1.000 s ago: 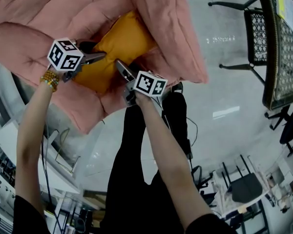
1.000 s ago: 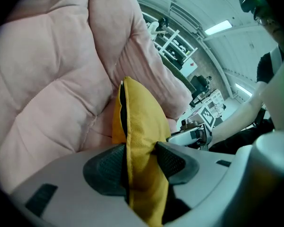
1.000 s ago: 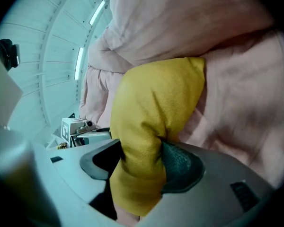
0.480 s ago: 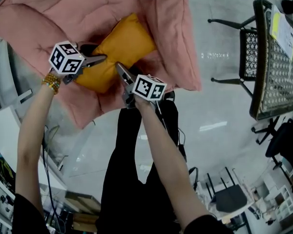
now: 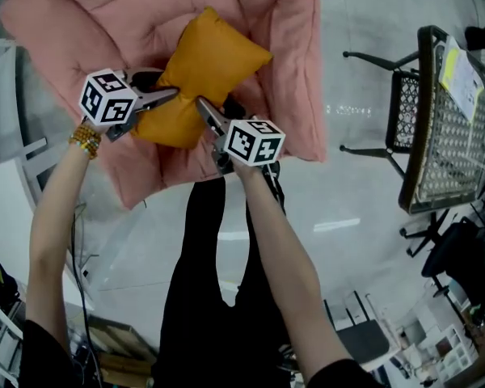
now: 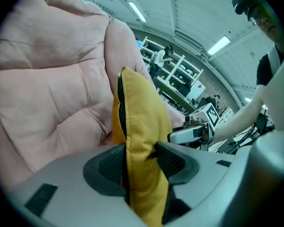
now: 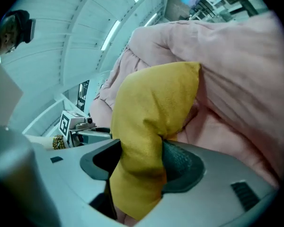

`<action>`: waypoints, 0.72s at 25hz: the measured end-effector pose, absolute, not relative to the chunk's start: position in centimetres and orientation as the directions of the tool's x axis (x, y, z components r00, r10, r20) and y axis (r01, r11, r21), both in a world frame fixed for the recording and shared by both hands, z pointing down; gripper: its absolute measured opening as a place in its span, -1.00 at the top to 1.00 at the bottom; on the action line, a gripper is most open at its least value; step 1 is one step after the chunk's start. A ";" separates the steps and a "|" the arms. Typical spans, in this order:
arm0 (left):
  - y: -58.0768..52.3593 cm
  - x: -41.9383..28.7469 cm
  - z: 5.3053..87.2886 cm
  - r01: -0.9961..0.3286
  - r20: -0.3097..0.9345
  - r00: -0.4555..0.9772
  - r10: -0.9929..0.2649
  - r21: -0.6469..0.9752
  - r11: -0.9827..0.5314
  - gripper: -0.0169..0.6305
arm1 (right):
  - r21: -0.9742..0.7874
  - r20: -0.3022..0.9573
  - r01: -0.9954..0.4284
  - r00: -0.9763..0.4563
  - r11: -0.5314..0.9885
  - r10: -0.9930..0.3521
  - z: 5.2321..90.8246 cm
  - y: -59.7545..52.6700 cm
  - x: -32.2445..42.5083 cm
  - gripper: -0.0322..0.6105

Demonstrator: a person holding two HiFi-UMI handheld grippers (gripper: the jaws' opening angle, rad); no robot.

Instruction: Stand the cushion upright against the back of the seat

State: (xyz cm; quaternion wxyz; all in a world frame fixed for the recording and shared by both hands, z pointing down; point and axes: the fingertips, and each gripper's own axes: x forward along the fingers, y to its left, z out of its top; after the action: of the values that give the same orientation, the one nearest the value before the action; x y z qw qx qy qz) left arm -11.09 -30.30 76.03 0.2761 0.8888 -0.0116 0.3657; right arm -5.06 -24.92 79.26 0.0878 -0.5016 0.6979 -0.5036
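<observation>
The left gripper [image 5: 171, 94] and right gripper [image 5: 203, 104] each clamp the cushion [image 5: 208, 61], held nearly upright over the seat [image 5: 137, 14]; leaning it against the back remains.

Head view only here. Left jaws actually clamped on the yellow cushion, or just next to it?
Observer: Clamped. The left gripper presses its pads on both faces of the cushion at its edge.
Operator: Right one?
Observer: Same; the right gripper pinches a bunched corner between its pads.
Operator: Cushion upright?
Observer: Edge-on and upright in the left gripper view, pink seat padding close behind; contact unclear.
</observation>
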 end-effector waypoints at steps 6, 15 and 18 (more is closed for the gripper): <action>-31.0 -10.6 74.5 -0.272 0.614 0.783 0.098 0.480 -0.834 0.29 | -0.690 0.403 -0.714 -0.517 0.120 -0.755 76.4 -26.9 -3.6 0.04; -30.9 -11.0 73.5 -0.331 0.598 0.801 -0.001 0.443 -0.833 0.29 | -0.492 0.459 -0.810 -0.553 0.319 -0.696 73.9 -28.4 -3.4 0.04; -31.0 -11.2 73.4 -0.363 0.594 0.803 -0.043 0.432 -0.825 0.29 | -0.424 0.475 -0.824 -0.556 0.376 -0.682 73.2 -29.0 -3.6 0.04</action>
State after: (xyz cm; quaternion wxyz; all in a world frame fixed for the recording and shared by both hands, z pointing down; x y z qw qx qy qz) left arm -11.21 -30.99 73.43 0.2737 0.9093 -0.1116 0.2930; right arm -3.62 -28.99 73.23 -0.1107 -0.4579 0.8222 -0.3196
